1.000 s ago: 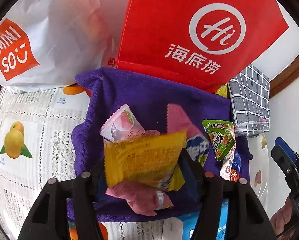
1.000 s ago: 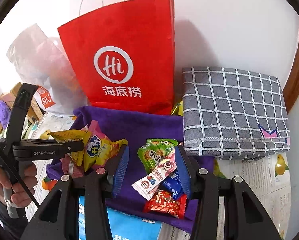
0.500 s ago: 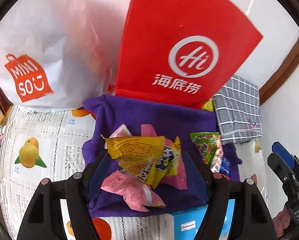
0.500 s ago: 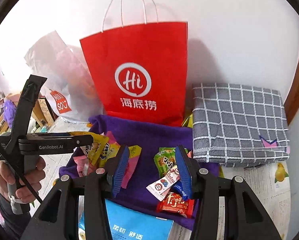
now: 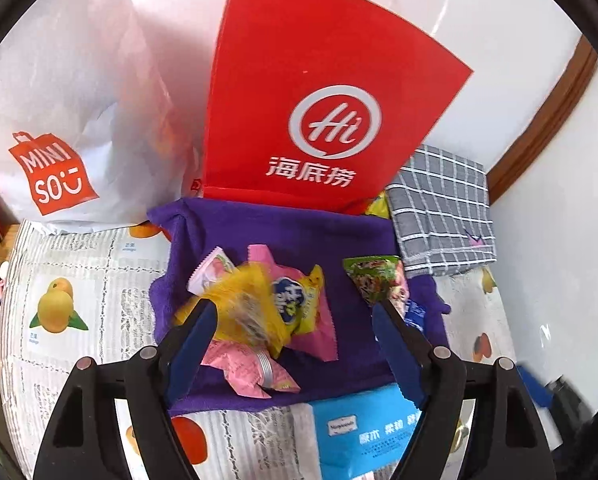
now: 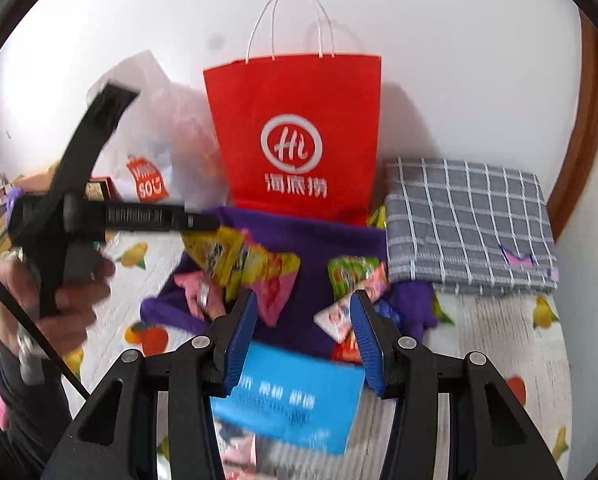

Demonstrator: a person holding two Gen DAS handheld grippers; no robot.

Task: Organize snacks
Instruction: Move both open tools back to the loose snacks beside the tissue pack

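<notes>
Several snack packets lie on a purple cloth (image 5: 279,228) in front of a red paper bag (image 5: 319,80). My left gripper (image 5: 293,308) hovers above the pile and its jaws are opening. A yellow packet (image 5: 243,300) shows blurred between them, close to the left finger, and the right pad stands well clear of it. From the right wrist view that packet (image 6: 215,252) hangs just under the left gripper (image 6: 207,226), which a hand holds. My right gripper (image 6: 303,298) is open with nothing between its pads, above the cloth's near edge and a blue pack (image 6: 295,400).
A green packet (image 5: 375,280) and a pink packet (image 5: 247,368) lie on the cloth. A folded grey checked cloth (image 6: 467,220) sits at the right, a white plastic shopping bag (image 5: 59,120) at the left. The white wall stands behind the bags.
The left gripper rose and its jaws spread, letting go of the yellow packet they had pinched. The right gripper drew back and up, so the red bag's handles now show.
</notes>
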